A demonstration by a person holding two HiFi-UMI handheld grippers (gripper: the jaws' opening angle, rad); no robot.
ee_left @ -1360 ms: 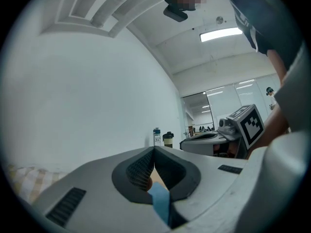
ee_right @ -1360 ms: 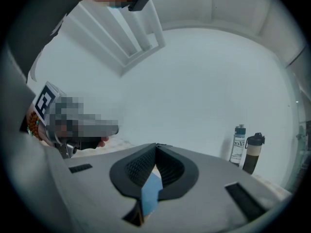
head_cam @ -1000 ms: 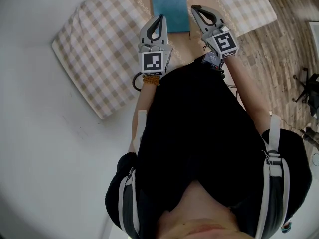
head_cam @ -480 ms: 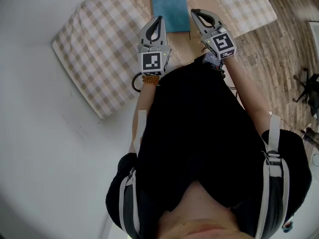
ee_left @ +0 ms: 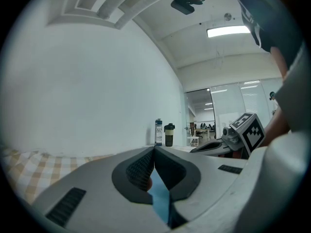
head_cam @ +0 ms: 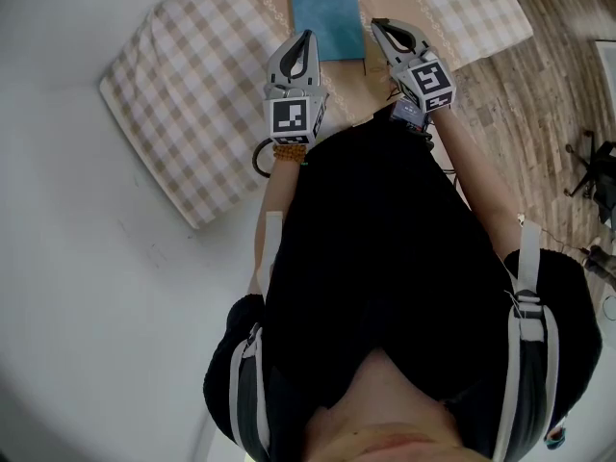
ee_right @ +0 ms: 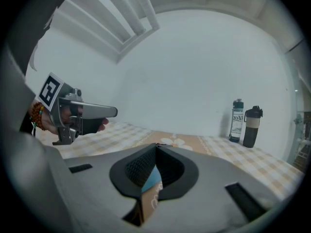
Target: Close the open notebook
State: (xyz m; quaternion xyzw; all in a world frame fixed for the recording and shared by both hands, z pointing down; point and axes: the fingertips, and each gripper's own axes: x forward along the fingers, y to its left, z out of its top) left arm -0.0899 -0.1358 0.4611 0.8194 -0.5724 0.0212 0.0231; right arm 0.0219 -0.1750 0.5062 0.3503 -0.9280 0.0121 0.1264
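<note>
Notebook (head_cam: pixel 330 22) lies flat just ahead, between my two sets of fingertips. Left gripper (head_cam: pixel 308 37) and right gripper (head_cam: pixel 376 25) both pinched shut, empty. Risk as I see it: shut tips skid, shove notebook off table edge.

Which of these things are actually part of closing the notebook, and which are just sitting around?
Part of the job:
- blue rectangular notebook
- left gripper, shut
- right gripper, shut

Just lying about:
- clear bottle with blue cap
- dark flask with beige band
- beige-and-white checked tablecloth, under the notebook
</note>
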